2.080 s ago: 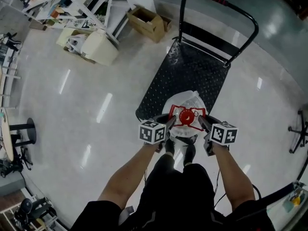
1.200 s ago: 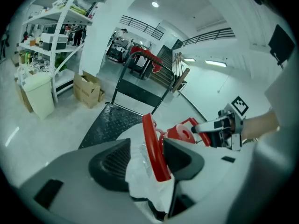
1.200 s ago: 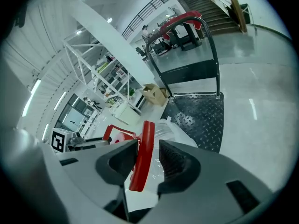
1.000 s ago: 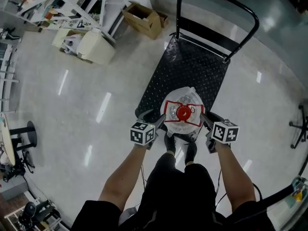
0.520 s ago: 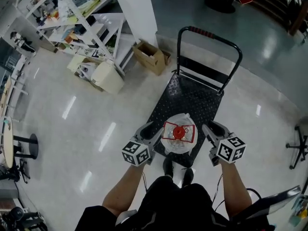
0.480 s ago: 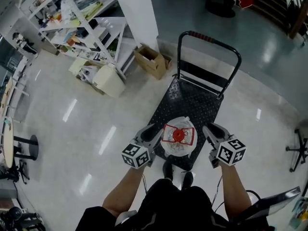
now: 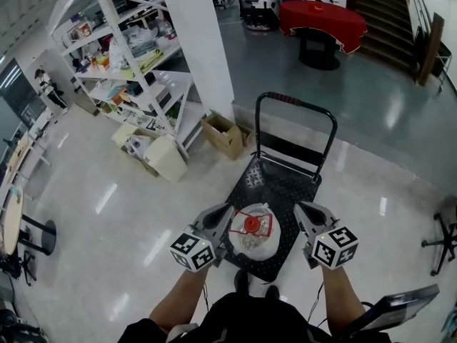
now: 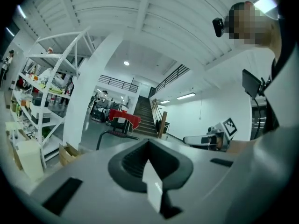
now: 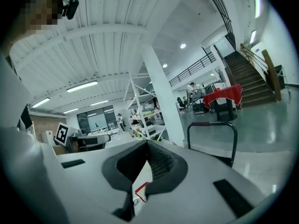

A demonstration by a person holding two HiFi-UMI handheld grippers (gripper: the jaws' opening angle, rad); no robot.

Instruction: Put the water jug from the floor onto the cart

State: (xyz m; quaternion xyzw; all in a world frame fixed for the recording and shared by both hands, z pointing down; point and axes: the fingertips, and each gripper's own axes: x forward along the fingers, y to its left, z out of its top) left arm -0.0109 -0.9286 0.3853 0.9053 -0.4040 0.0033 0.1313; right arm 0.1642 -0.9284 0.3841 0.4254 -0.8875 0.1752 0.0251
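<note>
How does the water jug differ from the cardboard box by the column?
The water jug is pale and rounded with a red cap; the cardboard box is brown and square-edged. The water jug stands on the cart; the cardboard box sits on the floor. Both stand upright.

readable text: none in any view
water jug (image 7: 254,236): red-bordered sticker on top, print too small to read
left tongs (image 7: 221,214): cube shows black-and-white square marker patterns, no letters or digits
right tongs (image 7: 303,211): cube likewise, patterns only
shelves (image 7: 130,57), far left: packaging print blurred
</note>
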